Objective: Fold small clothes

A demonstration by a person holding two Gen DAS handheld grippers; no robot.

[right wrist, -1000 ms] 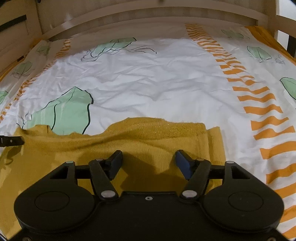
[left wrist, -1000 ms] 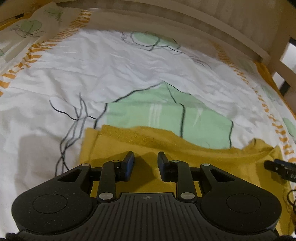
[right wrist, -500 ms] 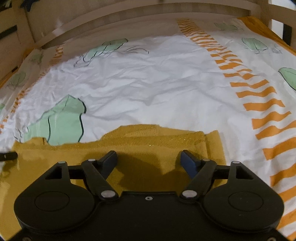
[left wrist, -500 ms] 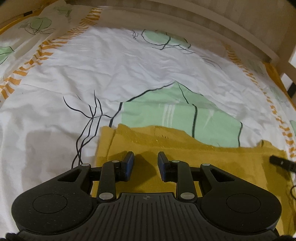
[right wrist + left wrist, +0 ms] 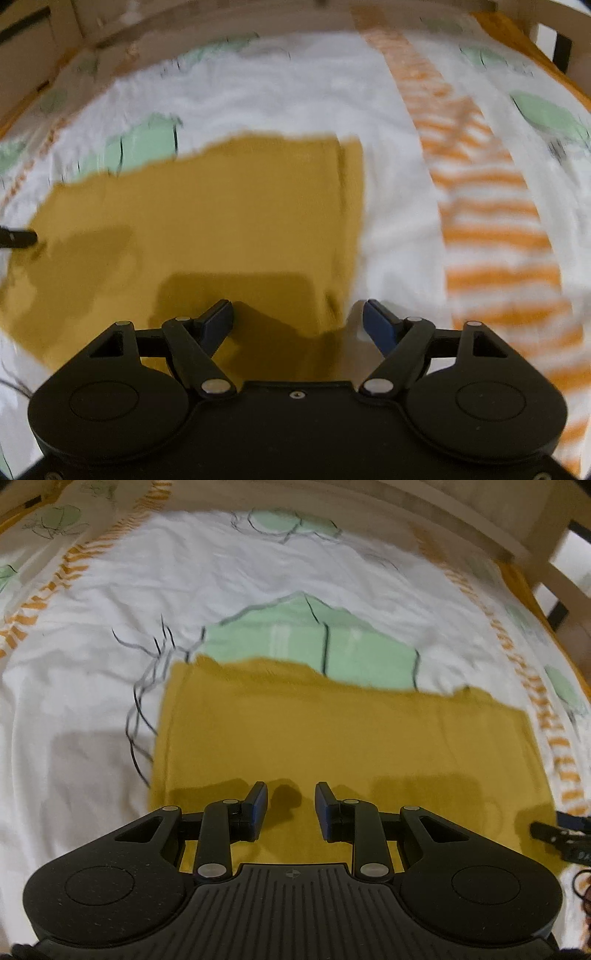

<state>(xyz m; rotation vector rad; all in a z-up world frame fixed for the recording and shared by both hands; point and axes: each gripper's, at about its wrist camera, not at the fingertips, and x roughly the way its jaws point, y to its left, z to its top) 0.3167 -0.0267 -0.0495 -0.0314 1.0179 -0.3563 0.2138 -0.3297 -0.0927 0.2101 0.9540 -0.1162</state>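
A mustard-yellow garment (image 5: 332,738) lies flat on the bed, spread under and ahead of both grippers. The left gripper (image 5: 290,805) hangs above its near part with the jaws a narrow way apart and nothing between them; only its shadow falls on the cloth. The right gripper (image 5: 297,317) hangs over the garment's right edge, its jaws opening wide with nothing clamped: the left finger is above the yellow cloth, the right finger above the bare bedsheet (image 5: 391,240) just past the edge.

Beyond the garment's far edge, ahead of the left gripper, the sheet shows a large pale green leaf print (image 5: 314,642) with dark outlines. To the right of the right gripper runs a band of orange stripes (image 5: 495,229). A wooden bed frame (image 5: 480,528) curves round the far side. The right-wrist view is blurred. Nothing lies on the garment to block either gripper.
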